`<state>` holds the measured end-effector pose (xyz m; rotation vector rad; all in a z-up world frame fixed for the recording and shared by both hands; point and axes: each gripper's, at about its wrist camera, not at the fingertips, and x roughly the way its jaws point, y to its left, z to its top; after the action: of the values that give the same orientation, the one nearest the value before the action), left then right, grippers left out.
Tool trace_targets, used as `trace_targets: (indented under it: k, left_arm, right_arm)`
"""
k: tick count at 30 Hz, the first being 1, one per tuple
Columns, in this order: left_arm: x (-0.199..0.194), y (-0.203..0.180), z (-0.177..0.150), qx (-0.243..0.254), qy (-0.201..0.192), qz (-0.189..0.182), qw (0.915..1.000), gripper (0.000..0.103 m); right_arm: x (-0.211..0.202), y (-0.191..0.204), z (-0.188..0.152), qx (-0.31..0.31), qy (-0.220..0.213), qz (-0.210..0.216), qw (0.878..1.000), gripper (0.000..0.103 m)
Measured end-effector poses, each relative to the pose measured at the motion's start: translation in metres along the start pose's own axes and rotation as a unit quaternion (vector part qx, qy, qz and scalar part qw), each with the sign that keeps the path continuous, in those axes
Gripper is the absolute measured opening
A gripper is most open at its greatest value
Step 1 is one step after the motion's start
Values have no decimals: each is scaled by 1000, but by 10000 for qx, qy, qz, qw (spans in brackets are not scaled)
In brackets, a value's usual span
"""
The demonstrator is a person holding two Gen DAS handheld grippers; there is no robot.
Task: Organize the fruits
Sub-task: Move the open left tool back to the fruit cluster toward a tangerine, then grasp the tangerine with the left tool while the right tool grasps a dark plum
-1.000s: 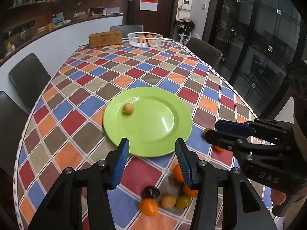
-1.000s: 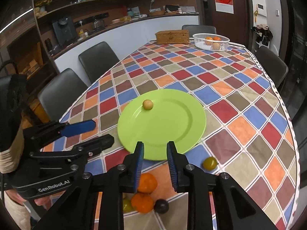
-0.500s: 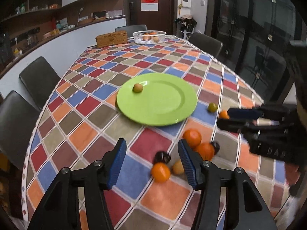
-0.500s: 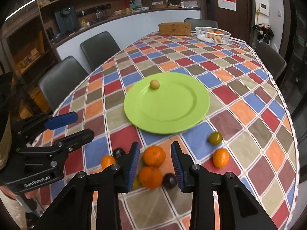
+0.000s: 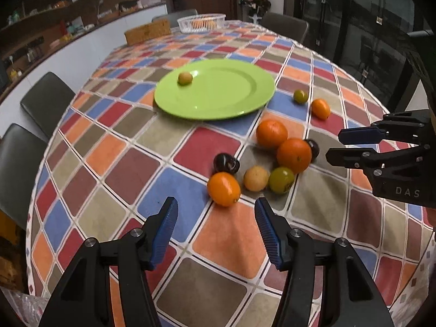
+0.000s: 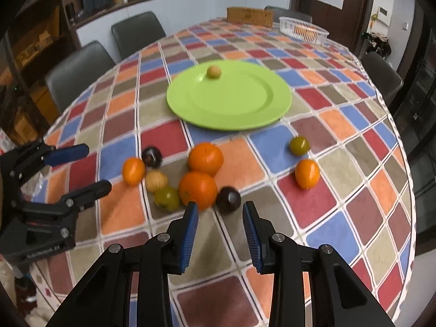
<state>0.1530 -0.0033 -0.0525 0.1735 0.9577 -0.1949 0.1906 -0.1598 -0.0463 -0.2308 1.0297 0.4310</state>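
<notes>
A green plate (image 5: 231, 100) (image 6: 245, 109) lies mid-table with one small yellow fruit (image 5: 185, 78) (image 6: 213, 71) on it. Near the front edge lie several loose fruits: two large oranges (image 5: 294, 154) (image 6: 198, 189), small oranges (image 5: 224, 188) (image 6: 307, 173), dark plums (image 5: 226, 163) (image 6: 228, 196), green fruits (image 5: 281, 179) (image 6: 299, 145) and a yellow one (image 5: 256, 178). My left gripper (image 5: 216, 231) is open and empty, just short of the nearest small orange. My right gripper (image 6: 220, 231) is open and empty, just short of a plum and a large orange.
A white basket (image 5: 201, 22) (image 6: 303, 29) with oranges and a wicker box (image 5: 147, 34) (image 6: 249, 15) stand at the table's far end. Dark chairs (image 5: 46, 100) (image 6: 79, 68) line the sides. The checked tablecloth (image 5: 136, 150) covers the table.
Both grippers have drawn back toward the table's front edge and dropped lower, so the loose fruits now lie just ahead of the fingers. The right gripper has opened wider.
</notes>
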Motion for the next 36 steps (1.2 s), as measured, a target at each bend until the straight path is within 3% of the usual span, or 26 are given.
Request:
trace_targets:
  k: [10,23,28,32,36]
  left_arm:
    - [30,3,6,-45,375,-137,9992,57]
    - [47,3,16,-7,459,-212,9987,57]
    - [53,4,17,-67,528,-273,9982,49]
    - [53,3,18,-102,518,-370,9979,33]
    - [52,2,18,-102,509,-387,9979,33]
  right_arm:
    - [24,-6,1,25,309,83,9995,35]
    - [42,-15,10,-11,432,178,9989,35]
    - [46,-16,13,-32,419,255,9988,35]
    - [48,-16,14,-25,395,326,9987,34]
    - [48,-15,13,-72,330,378,9987,29]
